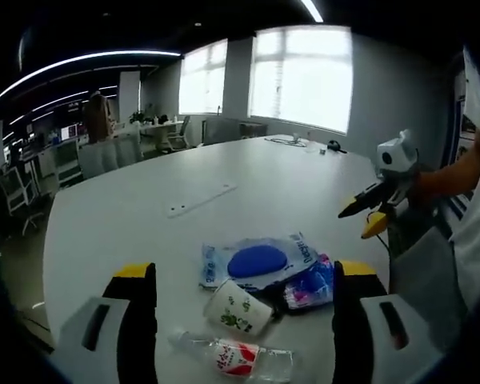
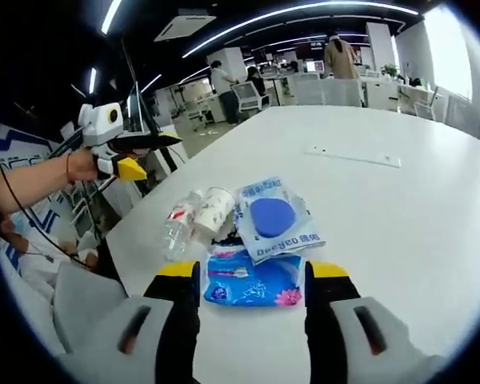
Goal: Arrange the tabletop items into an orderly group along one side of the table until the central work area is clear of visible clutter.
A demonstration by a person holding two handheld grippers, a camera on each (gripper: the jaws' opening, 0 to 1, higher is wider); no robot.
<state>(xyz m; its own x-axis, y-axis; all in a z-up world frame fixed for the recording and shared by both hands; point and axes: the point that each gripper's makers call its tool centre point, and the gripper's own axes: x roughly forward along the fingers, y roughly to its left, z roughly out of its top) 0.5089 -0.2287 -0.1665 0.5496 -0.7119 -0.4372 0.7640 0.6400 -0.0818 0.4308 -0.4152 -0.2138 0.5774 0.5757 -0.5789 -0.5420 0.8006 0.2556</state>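
left gripper (image 1: pixel 244 320) jaws spread, empty | right gripper (image 2: pixel 252 308) jaws spread, empty | water bottle (image 1: pixel 236 358), paper cup (image 1: pixel 237 308), packets near table (image 1: pixel 144 216) edge | far surface open

Opposing near views, shared table (image 1: pixel 144 208) clutter

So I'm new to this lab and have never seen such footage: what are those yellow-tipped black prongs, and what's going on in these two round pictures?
A person holds a two-jaw tool in each hand, each carrying a camera. The left gripper view looks along the left tool; the right gripper view along the right tool. Both stand open, holding nothing. On the white table lie a plastic bottle, a tipped paper cup, a packet with a blue disc and a blue pouch, grouped near one edge.
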